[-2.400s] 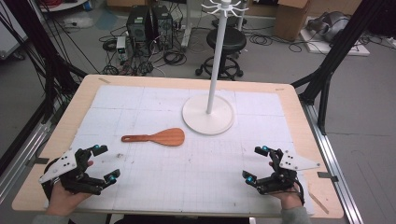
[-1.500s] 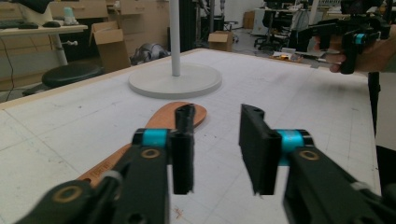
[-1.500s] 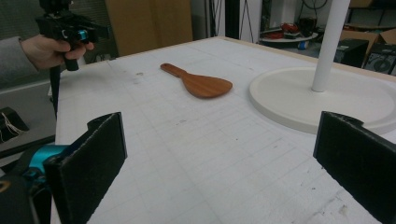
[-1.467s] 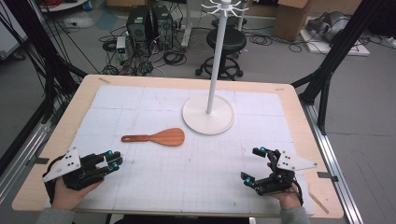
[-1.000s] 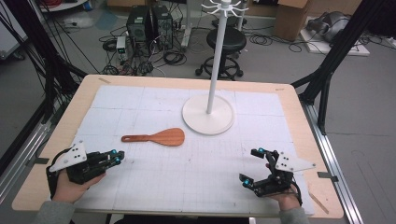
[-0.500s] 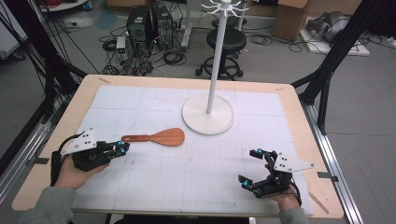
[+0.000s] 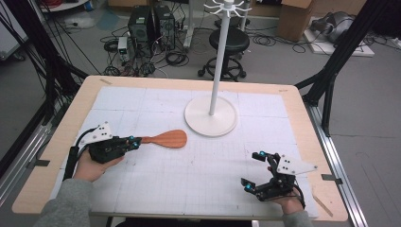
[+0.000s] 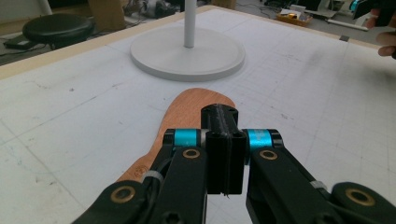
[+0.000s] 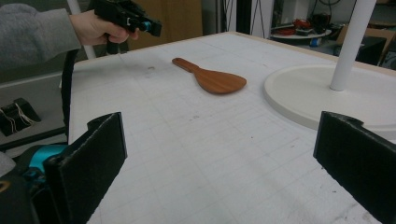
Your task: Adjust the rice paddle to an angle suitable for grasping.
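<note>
- Left gripper (image 7: 134, 142): jaws clenched, empty, over handle of wooden spatula (image 7: 165, 139), centre-left.
- Right gripper (image 7: 251, 171): released, jaws wide, lower right.

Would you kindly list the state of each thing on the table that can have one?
Left claw: shut, empty, above the spatula's handle end.
Right claw: open, empty, near the table's front edge.
Wooden spatula: lying flat on the mat, not gripped.
White stand: upright on its round base.
</note>
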A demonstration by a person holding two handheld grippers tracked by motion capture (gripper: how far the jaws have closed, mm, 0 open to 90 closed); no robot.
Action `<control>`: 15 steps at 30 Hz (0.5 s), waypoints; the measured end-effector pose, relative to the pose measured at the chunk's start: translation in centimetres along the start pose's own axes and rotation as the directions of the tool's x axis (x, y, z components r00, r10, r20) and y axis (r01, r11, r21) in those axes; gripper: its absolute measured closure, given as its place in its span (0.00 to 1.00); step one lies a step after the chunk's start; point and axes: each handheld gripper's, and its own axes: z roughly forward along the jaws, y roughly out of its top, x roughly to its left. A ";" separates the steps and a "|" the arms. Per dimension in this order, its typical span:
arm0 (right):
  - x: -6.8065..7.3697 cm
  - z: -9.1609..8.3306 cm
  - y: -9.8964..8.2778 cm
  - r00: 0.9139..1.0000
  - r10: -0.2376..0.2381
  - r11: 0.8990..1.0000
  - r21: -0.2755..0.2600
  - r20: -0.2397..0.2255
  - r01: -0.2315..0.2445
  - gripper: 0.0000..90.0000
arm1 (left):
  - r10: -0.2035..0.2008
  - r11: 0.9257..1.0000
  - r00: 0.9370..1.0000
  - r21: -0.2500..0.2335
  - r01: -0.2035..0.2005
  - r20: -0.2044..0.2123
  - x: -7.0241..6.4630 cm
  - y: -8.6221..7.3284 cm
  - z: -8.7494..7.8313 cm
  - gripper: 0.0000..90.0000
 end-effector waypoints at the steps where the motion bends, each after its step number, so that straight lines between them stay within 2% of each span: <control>1: 0.0 0.0 0.0 1.000 0.000 1.000 0.000 0.000 0.000 0.01 | 0.003 1.000 1.000 -0.003 -0.003 -0.003 0.0 0.0 0.1 1.00; 8: 0.0 0.2 0.0 1.000 -0.003 1.000 0.016 -0.002 0.003 0.01 | -0.009 1.000 1.000 0.013 0.009 -0.006 0.4 0.2 0.6 1.00; 10: 0.1 0.2 0.0 1.000 -0.002 1.000 0.021 -0.009 0.003 0.01 | 0.004 1.000 1.000 0.024 -0.004 0.002 0.4 0.6 0.9 1.00; 12: 0.1 0.3 0.0 1.000 -0.004 1.000 0.018 -0.007 0.004 0.01 | -0.012 1.000 1.000 0.024 0.012 0.013 0.5 1.0 1.3 1.00; 15: 0.1 0.3 0.0 1.000 -0.010 1.000 0.018 -0.008 0.010 0.01 | -0.002 1.000 1.000 0.019 0.001 0.025 0.9 1.5 1.9 1.00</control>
